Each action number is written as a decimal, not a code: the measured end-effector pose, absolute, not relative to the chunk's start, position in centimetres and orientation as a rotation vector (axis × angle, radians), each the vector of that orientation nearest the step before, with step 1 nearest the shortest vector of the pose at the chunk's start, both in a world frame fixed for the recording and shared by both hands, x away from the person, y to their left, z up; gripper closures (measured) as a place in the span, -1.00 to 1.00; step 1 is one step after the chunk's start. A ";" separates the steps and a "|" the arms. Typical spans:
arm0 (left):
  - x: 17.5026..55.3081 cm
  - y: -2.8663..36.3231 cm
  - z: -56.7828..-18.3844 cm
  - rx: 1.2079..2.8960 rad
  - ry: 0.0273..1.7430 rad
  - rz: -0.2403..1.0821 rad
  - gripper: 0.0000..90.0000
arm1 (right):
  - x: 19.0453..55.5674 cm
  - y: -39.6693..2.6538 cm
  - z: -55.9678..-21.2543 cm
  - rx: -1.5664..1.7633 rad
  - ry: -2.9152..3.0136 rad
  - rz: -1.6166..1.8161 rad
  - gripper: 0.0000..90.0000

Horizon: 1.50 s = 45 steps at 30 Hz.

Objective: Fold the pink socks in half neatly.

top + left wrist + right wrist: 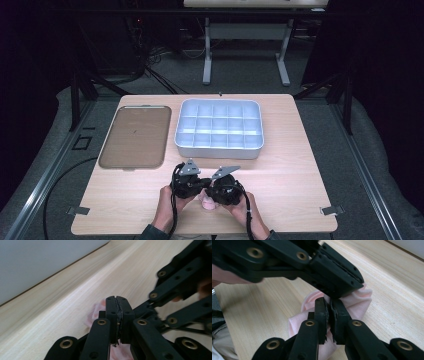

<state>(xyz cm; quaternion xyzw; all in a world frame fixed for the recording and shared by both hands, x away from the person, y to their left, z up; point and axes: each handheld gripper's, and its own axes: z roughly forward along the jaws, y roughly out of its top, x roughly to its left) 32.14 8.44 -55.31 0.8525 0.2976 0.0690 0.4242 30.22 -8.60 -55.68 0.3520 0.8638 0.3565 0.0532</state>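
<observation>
Pink cloth (207,202) on wooden table (280,170) (grey carpet (240,75) beyond).

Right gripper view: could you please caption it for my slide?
Both tools meet over a pink cloth on the wooden table.

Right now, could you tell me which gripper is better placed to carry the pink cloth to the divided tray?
Probably the right gripper: it is shut on the pink cloth and sits directly below the divided tray. The left gripper looks shut too, with no clear hold.

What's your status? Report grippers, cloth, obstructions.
Left gripper and right gripper shut on pink cloth. Cloth bunched over table. Nothing in the way.
</observation>
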 end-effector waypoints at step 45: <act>31.3 9.7 -58.0 2.039 0.776 0.190 0.99 | 28.2 -11.0 -55.7 1.106 2.673 1.259 0.35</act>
